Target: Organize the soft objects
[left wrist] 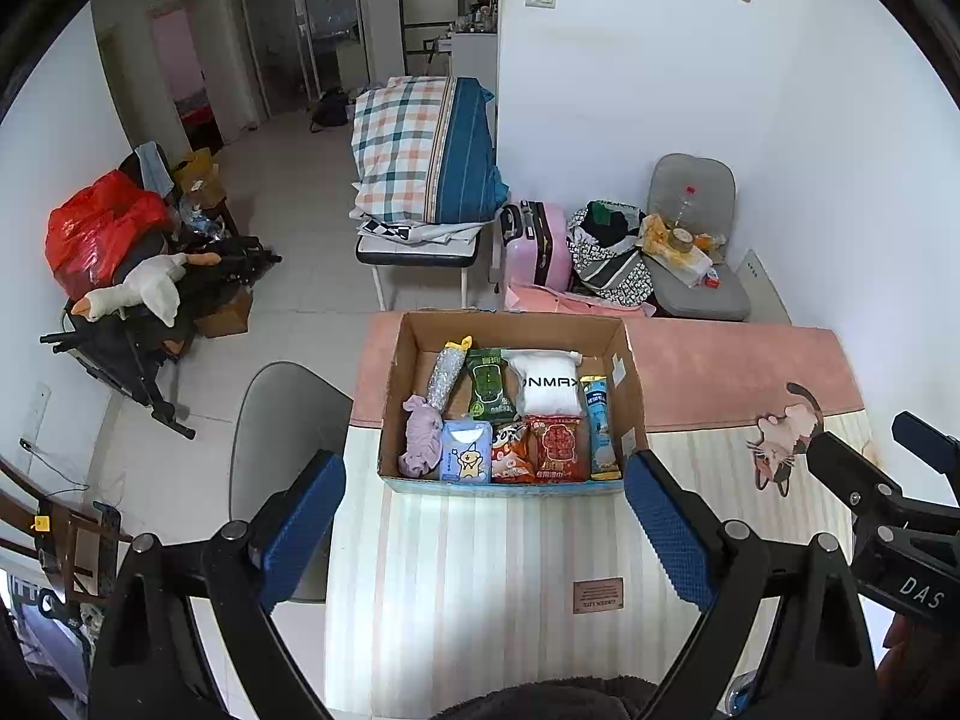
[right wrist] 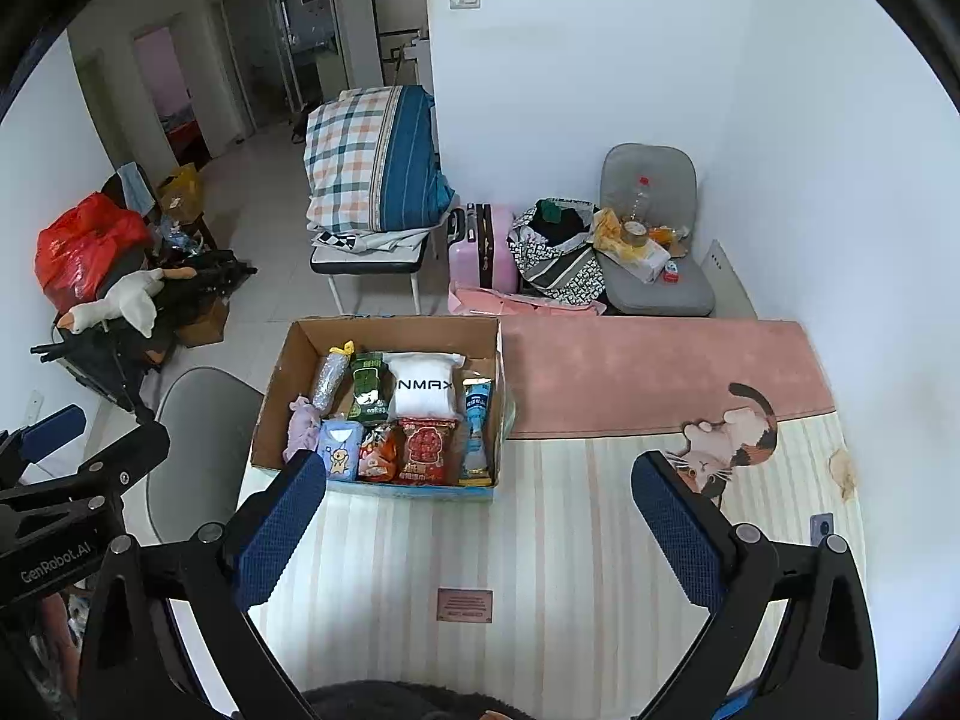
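Observation:
A cardboard box (left wrist: 630,372) stands on the striped table mat (left wrist: 480,570). It holds several soft packs side by side: a white pouch (left wrist: 549,387), a green pack (left wrist: 489,387), a red snack bag (left wrist: 558,450), a light-blue tissue pack (left wrist: 465,453), a lilac cloth (left wrist: 420,435), a silver roll (left wrist: 447,375) and a blue tube pack (left wrist: 602,429). My left gripper (left wrist: 486,522) is open and empty, held above the mat just in front of the box. My right gripper (right wrist: 480,522) is open and empty, in front of the box (right wrist: 282,396) and slightly to its right.
A pink mat strip (right wrist: 648,372) with a cat picture (right wrist: 729,438) covers the table's far right. A grey chair (left wrist: 282,420) stands left of the table. Beyond it are a bedding-stacked stool (left wrist: 420,180), a pink suitcase (left wrist: 537,246), bags and a cluttered grey chair (left wrist: 696,240).

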### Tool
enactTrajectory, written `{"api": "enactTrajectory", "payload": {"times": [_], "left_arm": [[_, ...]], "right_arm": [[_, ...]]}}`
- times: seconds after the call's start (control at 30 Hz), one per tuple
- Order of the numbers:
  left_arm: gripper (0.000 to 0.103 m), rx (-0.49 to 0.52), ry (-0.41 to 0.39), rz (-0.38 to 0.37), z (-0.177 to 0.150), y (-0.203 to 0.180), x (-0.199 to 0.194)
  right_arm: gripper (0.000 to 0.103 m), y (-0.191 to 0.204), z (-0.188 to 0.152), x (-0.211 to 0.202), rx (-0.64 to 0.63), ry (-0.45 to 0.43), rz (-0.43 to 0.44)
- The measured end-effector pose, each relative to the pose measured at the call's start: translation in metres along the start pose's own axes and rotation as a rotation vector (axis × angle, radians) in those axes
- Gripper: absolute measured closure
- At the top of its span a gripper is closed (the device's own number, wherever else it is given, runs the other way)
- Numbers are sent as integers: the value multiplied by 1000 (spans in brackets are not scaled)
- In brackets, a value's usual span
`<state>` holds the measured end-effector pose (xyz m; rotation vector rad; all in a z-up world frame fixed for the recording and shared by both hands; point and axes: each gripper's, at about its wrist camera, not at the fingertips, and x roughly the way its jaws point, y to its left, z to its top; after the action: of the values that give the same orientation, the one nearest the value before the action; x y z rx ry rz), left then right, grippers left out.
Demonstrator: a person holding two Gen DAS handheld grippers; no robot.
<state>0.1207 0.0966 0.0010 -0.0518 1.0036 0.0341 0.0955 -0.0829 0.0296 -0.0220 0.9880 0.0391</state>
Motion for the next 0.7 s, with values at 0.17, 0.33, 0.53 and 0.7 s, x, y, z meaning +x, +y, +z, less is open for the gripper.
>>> {"api": "enactTrajectory", "payload": {"times": [0.17,0.33,0.53,0.7], "left_arm": [[8,4,7,-1,-1,-1,-1],[8,5,6,1,-1,-3,-1],[8,-2,8,0,-1,-2,0],[8,4,8,3,-1,-1,2]], "right_arm": [[0,1,-1,0,-1,1,-4],[0,4,-2,-1,-7,-1,-11],[0,2,-3,3,-8,-2,-17],[0,0,-3,7,-4,1,-19]]}}
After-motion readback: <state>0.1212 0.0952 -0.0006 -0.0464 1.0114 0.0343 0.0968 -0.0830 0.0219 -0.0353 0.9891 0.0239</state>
